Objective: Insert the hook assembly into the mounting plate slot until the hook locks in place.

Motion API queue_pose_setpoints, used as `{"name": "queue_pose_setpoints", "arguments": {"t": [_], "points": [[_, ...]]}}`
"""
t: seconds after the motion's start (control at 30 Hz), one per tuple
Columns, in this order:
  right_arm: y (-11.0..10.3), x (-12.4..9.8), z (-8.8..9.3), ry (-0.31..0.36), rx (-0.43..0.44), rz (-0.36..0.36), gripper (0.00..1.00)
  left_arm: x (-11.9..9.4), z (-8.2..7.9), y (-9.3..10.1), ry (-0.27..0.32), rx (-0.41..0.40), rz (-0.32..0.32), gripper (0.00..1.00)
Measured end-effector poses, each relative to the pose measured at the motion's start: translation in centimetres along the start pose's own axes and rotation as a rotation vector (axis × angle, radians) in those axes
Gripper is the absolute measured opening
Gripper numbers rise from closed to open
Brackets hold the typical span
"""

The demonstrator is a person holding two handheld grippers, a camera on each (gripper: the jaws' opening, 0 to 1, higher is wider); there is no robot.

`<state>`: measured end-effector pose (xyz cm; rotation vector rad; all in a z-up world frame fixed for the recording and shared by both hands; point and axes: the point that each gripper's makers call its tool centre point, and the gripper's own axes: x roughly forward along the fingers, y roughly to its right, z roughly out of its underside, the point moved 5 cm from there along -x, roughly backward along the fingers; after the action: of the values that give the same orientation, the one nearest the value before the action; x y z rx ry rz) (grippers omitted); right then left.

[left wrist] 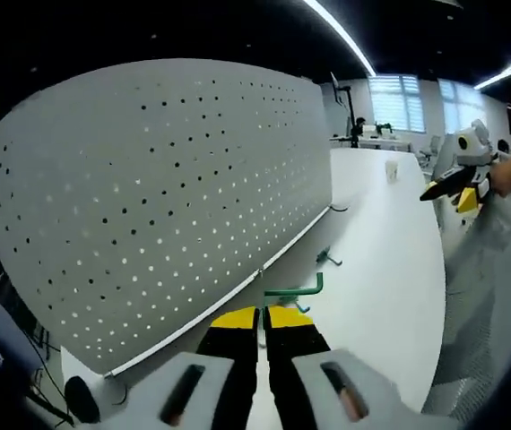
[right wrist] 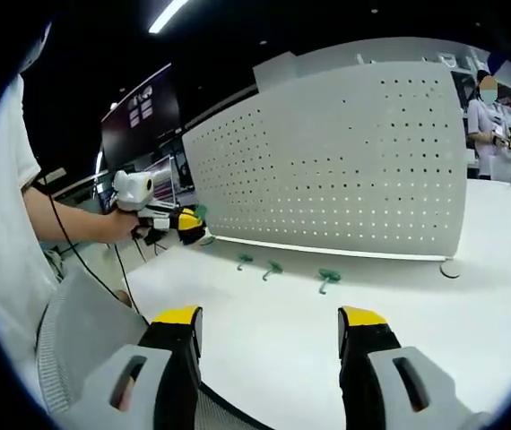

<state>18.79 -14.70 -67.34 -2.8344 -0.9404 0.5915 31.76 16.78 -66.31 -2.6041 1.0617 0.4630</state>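
**Left gripper clamped on a green hook, pegboard just ahead**

Left gripper had its yellow-tipped jaws pressed together on the shank of a green hook, which stuck out past the tips with its bent end turned up. I saw it held low over the white tabletop, near the bottom edge of the perforated white mounting plate standing upright along the tabletop's far side. Right gripper had its jaws wide apart with nothing between them, hovering over the tabletop and facing the same plate. Three more green hooks lay loose on the tabletop in front of the plate.

I judged the hook light, stiff and thin, probably coated wire, so likely to twist in a pinch. Holding it on the straight shank, well back from the end that enters the holes, seemed best. The plate looked rigid enough to push against.
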Motion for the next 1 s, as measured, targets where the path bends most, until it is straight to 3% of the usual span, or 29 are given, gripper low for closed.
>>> {"name": "queue_pose_setpoints", "arguments": {"t": [0.33, 0.7, 1.0], "points": [[0.0, 0.0, -0.1, 0.009, 0.001, 0.002, 0.59, -1.3, -2.0, 1.0, 0.139, -0.076, -0.051, 0.01], [0.1, -0.2, -0.2, 0.015, 0.01, 0.001, 0.59, -2.6, -3.4, 2.1, 0.236, -0.087, -0.056, 0.02], [-0.1, -0.3, 0.1, 0.004, 0.014, -0.001, 0.57, -3.9, -4.2, 3.1, 0.309, -0.127, -0.107, 0.02]]}}
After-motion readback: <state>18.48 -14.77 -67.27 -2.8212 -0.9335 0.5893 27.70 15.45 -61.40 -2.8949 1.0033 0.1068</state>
